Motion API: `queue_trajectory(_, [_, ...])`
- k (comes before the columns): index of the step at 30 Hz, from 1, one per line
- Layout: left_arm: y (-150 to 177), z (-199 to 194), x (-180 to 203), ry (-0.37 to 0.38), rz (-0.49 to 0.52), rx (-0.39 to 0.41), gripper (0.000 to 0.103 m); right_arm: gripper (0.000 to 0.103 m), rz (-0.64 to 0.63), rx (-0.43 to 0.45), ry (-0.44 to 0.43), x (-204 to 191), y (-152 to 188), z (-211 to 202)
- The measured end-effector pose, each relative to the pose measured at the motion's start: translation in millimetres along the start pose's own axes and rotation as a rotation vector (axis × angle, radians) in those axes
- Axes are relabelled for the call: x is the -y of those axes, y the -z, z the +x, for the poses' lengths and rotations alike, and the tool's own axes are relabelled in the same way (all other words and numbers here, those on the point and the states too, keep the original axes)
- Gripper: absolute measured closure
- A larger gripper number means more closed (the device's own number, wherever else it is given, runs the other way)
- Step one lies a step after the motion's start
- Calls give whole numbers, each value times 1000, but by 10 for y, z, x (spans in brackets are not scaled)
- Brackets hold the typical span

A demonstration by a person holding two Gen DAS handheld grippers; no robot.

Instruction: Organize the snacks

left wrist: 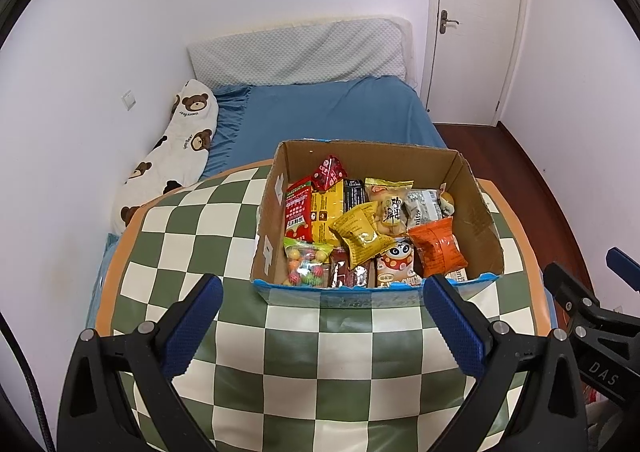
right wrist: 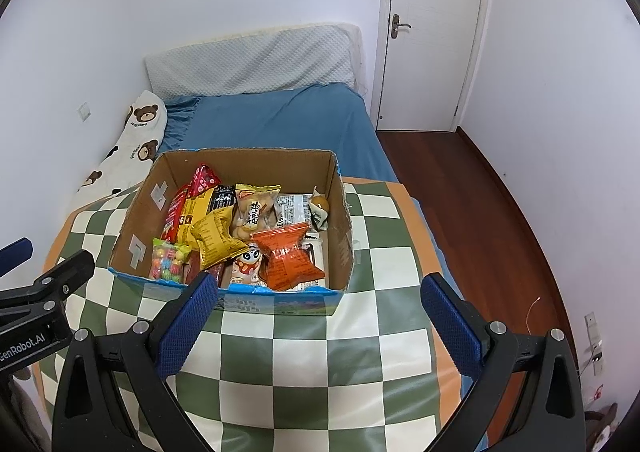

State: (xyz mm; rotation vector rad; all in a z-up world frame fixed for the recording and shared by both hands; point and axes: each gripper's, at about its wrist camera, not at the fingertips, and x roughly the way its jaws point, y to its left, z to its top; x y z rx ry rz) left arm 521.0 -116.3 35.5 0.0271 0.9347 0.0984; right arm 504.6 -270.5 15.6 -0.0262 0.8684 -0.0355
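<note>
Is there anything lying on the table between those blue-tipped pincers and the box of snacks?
Nothing: both wrist views show only bare checkered tablecloth between each open gripper, left and right, and the cardboard box.

Snacks in box on table, bed behind.

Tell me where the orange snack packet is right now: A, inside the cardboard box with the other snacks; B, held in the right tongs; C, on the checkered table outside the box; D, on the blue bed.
A: the orange packet lies inside the box among the other snacks.
</note>
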Motion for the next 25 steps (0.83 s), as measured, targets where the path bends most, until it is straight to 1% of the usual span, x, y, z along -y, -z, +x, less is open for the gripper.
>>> queue_trajectory(10, [97,-7,47,5,13,2,0,0,4,3,-3,6,-3,-16])
queue_trajectory(25, [117,-25,56,8,15,14,0,0,8,2,-3,24,8,-19])
